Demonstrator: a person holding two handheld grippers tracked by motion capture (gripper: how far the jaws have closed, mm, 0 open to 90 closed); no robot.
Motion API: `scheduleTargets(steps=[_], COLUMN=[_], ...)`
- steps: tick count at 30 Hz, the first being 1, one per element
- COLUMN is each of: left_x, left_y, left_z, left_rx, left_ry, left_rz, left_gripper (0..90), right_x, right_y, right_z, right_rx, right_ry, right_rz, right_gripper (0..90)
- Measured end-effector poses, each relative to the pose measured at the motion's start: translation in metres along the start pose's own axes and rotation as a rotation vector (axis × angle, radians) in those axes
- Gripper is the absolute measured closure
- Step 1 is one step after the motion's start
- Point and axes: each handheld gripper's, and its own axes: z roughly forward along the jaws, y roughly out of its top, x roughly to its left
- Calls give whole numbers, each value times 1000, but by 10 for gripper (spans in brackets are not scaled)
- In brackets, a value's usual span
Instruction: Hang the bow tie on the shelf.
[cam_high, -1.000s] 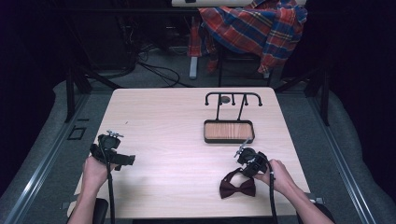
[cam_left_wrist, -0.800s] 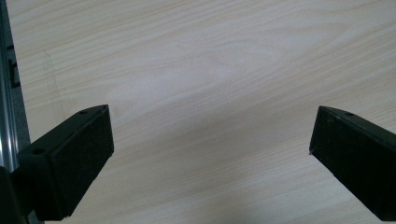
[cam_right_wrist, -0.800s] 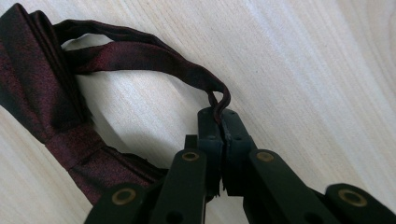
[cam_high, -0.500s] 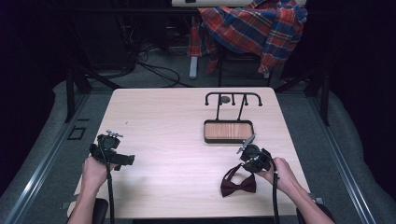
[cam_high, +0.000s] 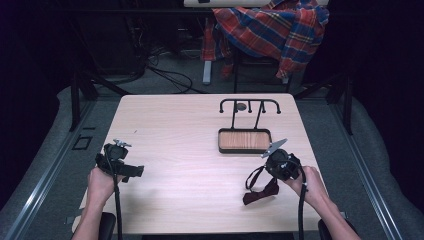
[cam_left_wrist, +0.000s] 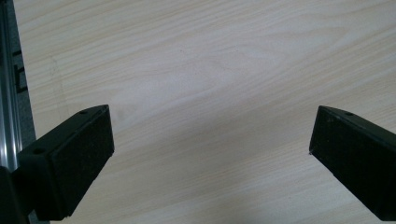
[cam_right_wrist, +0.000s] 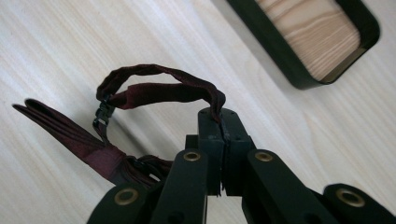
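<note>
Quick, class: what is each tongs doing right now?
Left tongs: open, empty.
Right tongs: shut on the strap of the dark red fabric bow tie.

Dark red bow tie (cam_right_wrist: 140, 93), strap pinched

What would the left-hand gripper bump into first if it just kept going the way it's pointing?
Probably the bare wooden table: the left gripper angles down at it, open fingers holding nothing, though depth is hard to judge.

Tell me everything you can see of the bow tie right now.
The bow tie is dark maroon fabric with a pleated bow, a centre knot band and a thin neck strap joined by a small black clasp. The right claw is shut on the strap, which loops upward. The bow sits over the pale wooden table, near the tray.
</note>
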Motion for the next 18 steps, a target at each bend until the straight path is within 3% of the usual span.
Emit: scheduleTargets(steps=[11,18], left_x=[-1,0], left_y=[0,0], left_z=[-1,-1], left_rx=[-11,-14], left_ry=[2,2], left_rz=[2,2], left_gripper=[0,1], right_x=[-12,-20], right_y=[3,1], right_z=[-19,-25], right_rx=[-77,-86], right_ry=[-57,-83], right_rz=[27,46], right_gripper=[895,896])
